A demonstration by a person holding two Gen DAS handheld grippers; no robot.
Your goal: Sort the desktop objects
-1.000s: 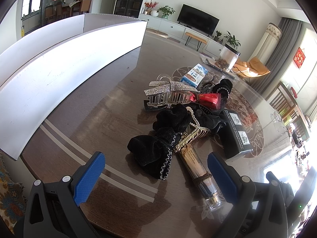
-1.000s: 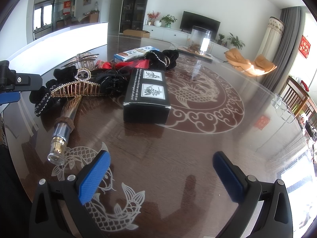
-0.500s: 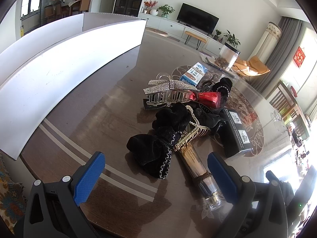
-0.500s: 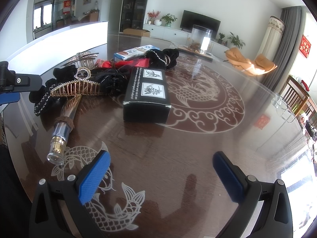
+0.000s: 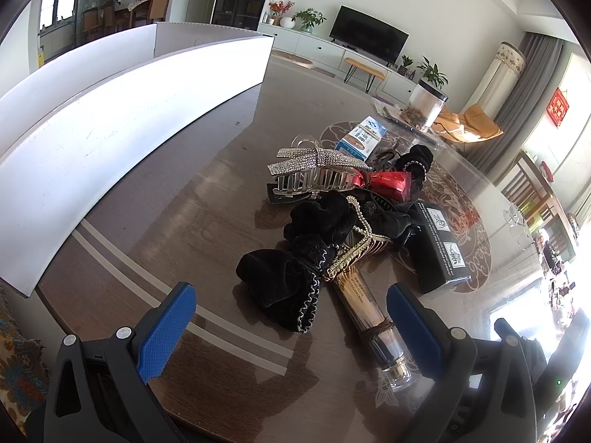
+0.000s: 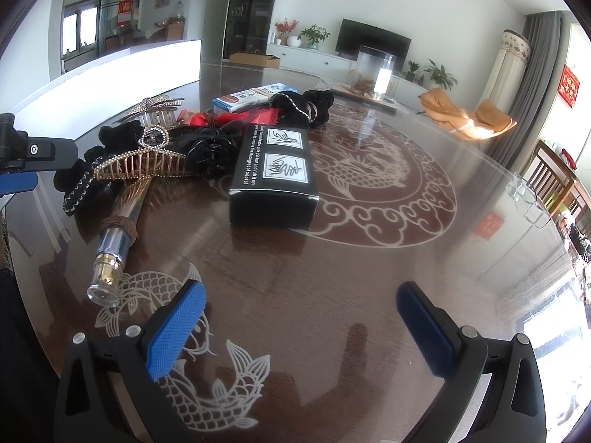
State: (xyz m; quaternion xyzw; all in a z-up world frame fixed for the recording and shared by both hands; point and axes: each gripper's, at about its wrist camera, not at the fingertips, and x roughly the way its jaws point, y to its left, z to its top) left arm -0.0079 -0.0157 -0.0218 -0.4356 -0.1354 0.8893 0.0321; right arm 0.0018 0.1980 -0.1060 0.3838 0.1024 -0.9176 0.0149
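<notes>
On the far left stands a long white box (image 5: 122, 110) on the table (image 5: 177, 199), well apart from the heap of things. Next comes the left gripper (image 5: 291, 325), wide open and holding nothing. Right in front of it, between its two blue pads and a bit ahead, lies the black velvet scrunchie (image 5: 284, 277), the nearest thing of the heap. It rests partly on the clear tube with the gold cap (image 5: 373, 317), and a gold comb clip (image 5: 354, 254) lies on top of both. The tube is long and thin. It runs from the heap back toward the left gripper, slanting to the right, so its capped end sits just beside the right-hand pad. Farther on lie the sparkly bow claw clip (image 5: 314, 170), a red bow (image 5: 388, 184), a blue and white box (image 5: 360, 136) and another black scrunchie (image 5: 417, 158). To the right of the heap lies the black box (image 6: 273, 170), its long side pointing away from the right gripper (image 6: 301, 326). That gripper is open too and empty, and it hovers over the bare table with the fish drawing. The black box is straight ahead of it but some way off. I think the left gripper is nearer to its thing, so the scrunchie looks like the first pick. It may tug the comb clip along, because they lie tangled.
</notes>
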